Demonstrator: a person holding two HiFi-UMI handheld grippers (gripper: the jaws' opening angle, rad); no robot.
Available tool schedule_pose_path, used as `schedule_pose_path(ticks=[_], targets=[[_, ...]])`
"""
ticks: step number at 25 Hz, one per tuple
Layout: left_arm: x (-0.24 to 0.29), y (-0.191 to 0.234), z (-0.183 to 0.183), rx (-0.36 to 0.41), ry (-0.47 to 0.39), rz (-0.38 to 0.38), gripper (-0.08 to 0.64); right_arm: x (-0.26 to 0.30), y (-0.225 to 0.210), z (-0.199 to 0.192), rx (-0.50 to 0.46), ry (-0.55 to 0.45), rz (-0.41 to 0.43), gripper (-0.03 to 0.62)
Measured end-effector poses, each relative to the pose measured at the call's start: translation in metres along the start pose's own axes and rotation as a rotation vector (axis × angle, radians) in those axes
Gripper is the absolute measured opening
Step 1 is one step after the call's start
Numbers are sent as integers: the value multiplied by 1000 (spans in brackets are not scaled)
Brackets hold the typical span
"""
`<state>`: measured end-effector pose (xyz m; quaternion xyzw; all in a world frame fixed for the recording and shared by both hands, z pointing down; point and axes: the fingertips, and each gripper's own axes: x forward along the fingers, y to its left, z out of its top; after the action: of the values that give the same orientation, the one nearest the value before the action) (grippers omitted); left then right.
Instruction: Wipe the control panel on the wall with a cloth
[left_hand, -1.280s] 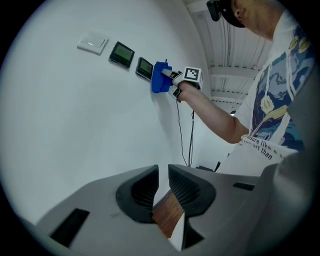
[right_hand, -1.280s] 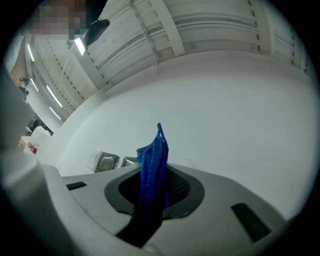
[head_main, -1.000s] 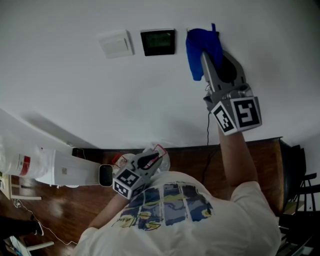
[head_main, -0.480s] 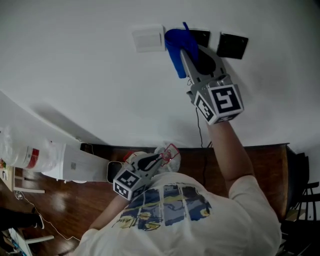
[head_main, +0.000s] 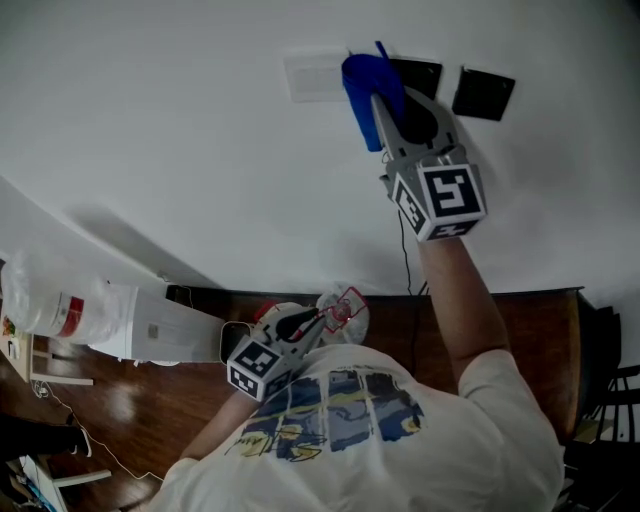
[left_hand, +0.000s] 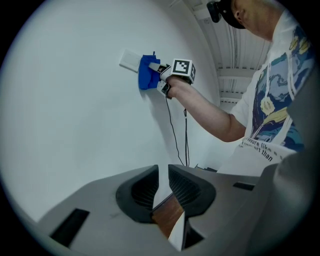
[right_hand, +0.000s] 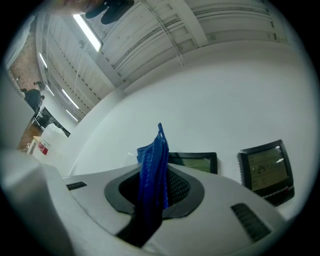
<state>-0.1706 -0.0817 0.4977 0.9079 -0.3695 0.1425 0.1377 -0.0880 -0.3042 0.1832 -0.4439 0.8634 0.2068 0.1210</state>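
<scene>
Three plates sit in a row on the white wall: a white switch plate (head_main: 312, 75), a black control panel (head_main: 418, 72) and a second black panel (head_main: 484, 93). My right gripper (head_main: 378, 98) is raised to the wall, shut on a blue cloth (head_main: 360, 72). The cloth lies over the left edge of the middle panel, beside the white plate. In the right gripper view the blue cloth (right_hand: 154, 155) stands between the jaws, with the middle panel (right_hand: 195, 161) just behind and the lit panel (right_hand: 265, 167) to the right. My left gripper (head_main: 305, 322) hangs low by the torso, jaws together, empty.
A black cable (head_main: 404, 255) runs down the wall below the panels to the dark wood floor (head_main: 520, 330). A white boxy appliance (head_main: 140, 325) and a plastic bag (head_main: 40, 300) stand at the left by the wall. The left gripper view shows the raised arm (left_hand: 200, 107).
My right gripper has carried the cloth leftward along the wall, from the right-hand panel to the left edge of the middle panel. The left gripper has stayed low.
</scene>
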Motion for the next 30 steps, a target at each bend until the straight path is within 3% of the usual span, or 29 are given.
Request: schedule_pose_path(ticks=[15, 30], targets=[[52, -35, 18, 42, 2, -89, 61, -52, -82, 12, -44, 3, -104, 93], [98, -74, 35, 67, 12, -87, 60, -100, -158, 12, -31, 4, -159, 92]])
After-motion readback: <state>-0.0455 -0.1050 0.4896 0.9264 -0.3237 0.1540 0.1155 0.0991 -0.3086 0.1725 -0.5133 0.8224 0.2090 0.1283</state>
